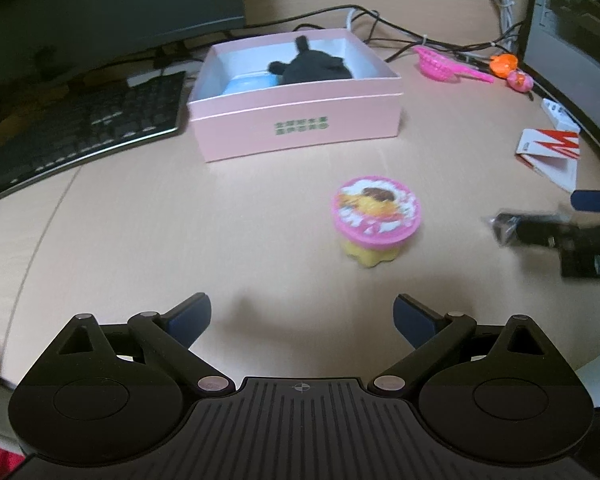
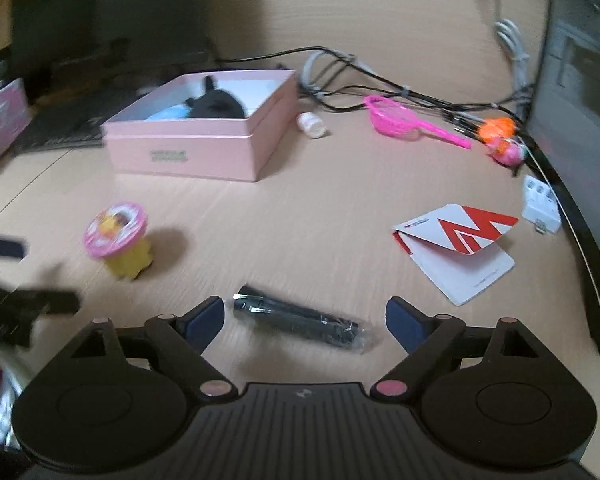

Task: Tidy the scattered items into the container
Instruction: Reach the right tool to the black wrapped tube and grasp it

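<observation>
The pink box stands open on the desk with a black plush toy and a light blue item inside. A yellow cup with a pink picture lid stands in front of the box, ahead of my left gripper, which is open and empty. My right gripper is open. A black stick-shaped item in clear wrap lies on the desk between its fingers, and the pads do not touch it.
Loose at the back right are a pink toy net, an orange ball, a pink ball and a small white bottle. A red-and-white card and a white adapter lie right. A keyboard is left, and cables run behind.
</observation>
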{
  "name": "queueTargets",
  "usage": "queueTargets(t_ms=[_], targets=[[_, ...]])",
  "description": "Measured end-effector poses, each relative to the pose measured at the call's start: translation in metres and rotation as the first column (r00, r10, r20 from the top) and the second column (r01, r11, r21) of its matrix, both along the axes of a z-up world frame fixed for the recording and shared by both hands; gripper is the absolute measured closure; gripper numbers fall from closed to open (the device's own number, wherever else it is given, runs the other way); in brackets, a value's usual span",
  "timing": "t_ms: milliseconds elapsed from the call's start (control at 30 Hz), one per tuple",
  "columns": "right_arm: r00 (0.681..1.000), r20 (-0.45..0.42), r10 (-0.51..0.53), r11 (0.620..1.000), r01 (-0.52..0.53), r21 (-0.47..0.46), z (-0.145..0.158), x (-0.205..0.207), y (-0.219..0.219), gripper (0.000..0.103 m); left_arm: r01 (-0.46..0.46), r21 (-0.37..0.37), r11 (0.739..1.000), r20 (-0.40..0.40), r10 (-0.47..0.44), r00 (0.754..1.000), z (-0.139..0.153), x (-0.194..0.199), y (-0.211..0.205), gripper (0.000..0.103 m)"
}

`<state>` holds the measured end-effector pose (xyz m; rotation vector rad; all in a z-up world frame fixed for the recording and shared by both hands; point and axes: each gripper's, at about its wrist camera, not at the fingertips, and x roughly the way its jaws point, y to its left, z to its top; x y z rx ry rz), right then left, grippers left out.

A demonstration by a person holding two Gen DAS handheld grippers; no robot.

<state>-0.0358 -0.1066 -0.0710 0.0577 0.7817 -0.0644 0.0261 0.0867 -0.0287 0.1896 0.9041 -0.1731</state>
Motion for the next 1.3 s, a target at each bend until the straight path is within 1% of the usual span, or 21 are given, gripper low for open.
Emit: queueTargets(t_ms=[33, 100, 233, 333, 467, 500, 533, 567, 600, 700, 800, 833, 867, 933, 967, 1033, 1100, 1133, 1167, 1267, 1300], targets=[[0.999, -0.004, -0.033, 0.999, 0.033, 0.018, -0.002, 0.002, 0.0, 0.011, -0.005, 0.007, 1.0, 0.001, 0.005, 1.0, 0.0, -0.002, 0.004, 0.003], [0.996, -0.022, -0.085, 0.995, 0.087, 0.058, -0.007, 0.005, -0.001, 0.011, -0.019, 0.018, 1.0, 0.0, 0.019, 1.0, 0.0, -0.005, 0.013, 0.002], [0.987, -0.039, -0.155, 0.983, 0.158, 0.088, -0.015, 0.006, 0.003, 0.011, -0.044, 0.022, 0.999, -0.005, 0.045, 0.999, 0.0, -0.008, 0.031, 0.002], [0.984, -0.033, -0.175, 0.981, 0.177, 0.084, -0.019, 0.006, 0.007, 0.012, -0.034, 0.021, 0.999, -0.004, 0.034, 0.999, 0.0, -0.01, 0.037, 0.002], [0.986, -0.009, -0.165, 0.985, 0.165, 0.045, -0.019, 0.005, 0.011, 0.021, 0.024, 0.006, 1.0, 0.01, -0.024, 1.0, 0.002, -0.011, 0.033, 0.002], [0.987, -0.005, -0.162, 0.986, 0.162, 0.037, -0.018, 0.004, 0.011, 0.021, 0.044, 0.001, 0.999, 0.016, -0.044, 0.999, 0.003, -0.011, 0.03, 0.002], [0.987, -0.002, -0.161, 0.986, 0.161, 0.033, -0.017, 0.003, 0.01, 0.027, 0.067, -0.005, 0.998, 0.023, -0.067, 0.997, 0.003, -0.01, 0.025, 0.002], [0.988, -0.003, -0.156, 0.987, 0.156, 0.028, -0.016, 0.0, 0.01, 0.058, 0.092, -0.012, 0.996, 0.031, -0.092, 0.995, 0.004, -0.009, 0.02, 0.002], [0.99, -0.015, -0.141, 0.99, 0.142, 0.023, -0.015, -0.001, 0.01, 0.063, 0.114, -0.021, 0.993, 0.04, -0.113, 0.993, 0.005, -0.007, 0.015, 0.002], [0.993, -0.016, -0.12, 0.993, 0.121, 0.015, -0.01, -0.01, 0.008, 0.063, 0.162, -0.047, 0.986, 0.076, -0.158, 0.985, 0.005, 0.001, -0.005, 0.002], [0.996, -0.011, -0.09, 0.995, 0.089, -0.032, -0.007, -0.021, 0.01, 0.063, 0.167, -0.071, 0.983, 0.089, -0.16, 0.983, 0.005, 0.011, -0.021, 0.002], [0.996, -0.011, -0.085, 0.995, 0.084, -0.054, -0.006, -0.023, 0.01, 0.059, 0.172, -0.082, 0.982, 0.09, -0.164, 0.982, 0.005, 0.013, -0.026, 0.002], [0.996, -0.011, -0.083, 0.994, 0.082, -0.071, -0.005, -0.026, 0.01, 0.049, 0.18, -0.088, 0.98, 0.091, -0.172, 0.981, 0.005, 0.014, -0.03, 0.002], [0.996, 0.005, -0.089, 0.993, 0.089, -0.081, -0.003, -0.029, 0.007, 0.034, 0.199, -0.084, 0.976, 0.094, -0.191, 0.977, 0.006, 0.011, -0.034, 0.002], [0.996, 0.015, -0.089, 0.993, 0.089, -0.081, -0.003, -0.03, 0.006, 0.032, 0.205, -0.08, 0.976, 0.091, -0.198, 0.976, 0.006, 0.01, -0.035, 0.002], [0.997, 0.018, -0.075, 0.994, 0.076, -0.076, -0.004, -0.025, 0.004, 0.032, 0.2, -0.079, 0.977, 0.078, -0.194, 0.978, 0.005, 0.008, -0.035, 0.002], [0.999, 0.016, -0.029, 0.996, 0.03, -0.079, -0.007, -0.015, 0.003, 0.032, 0.185, -0.083, 0.979, 0.067, -0.18, 0.981, 0.005, 0.008, -0.033, 0.002], [1.0, 0.013, -0.009, 0.994, 0.01, -0.112, -0.008, -0.007, 0.004, 0.032, 0.175, -0.085, 0.981, 0.064, -0.17, 0.983, 0.006, 0.009, -0.032, 0.002], [1.0, 0.015, -0.011, 0.984, 0.013, -0.179, -0.009, 0.001, 0.005, 0.032, 0.163, -0.087, 0.983, 0.063, -0.158, 0.985, 0.007, 0.008, -0.03, 0.002], [0.996, 0.063, -0.066, 0.922, 0.085, -0.378, -0.011, 0.016, 0.004, 0.032, 0.122, -0.084, 0.989, 0.058, -0.117, 0.991, 0.009, 0.008, -0.027, 0.002], [0.994, 0.08, -0.078, 0.908, 0.104, -0.406, -0.009, 0.018, 0.002, 0.031, 0.107, -0.078, 0.991, 0.053, -0.103, 0.993, 0.009, 0.009, -0.026, 0.002]])
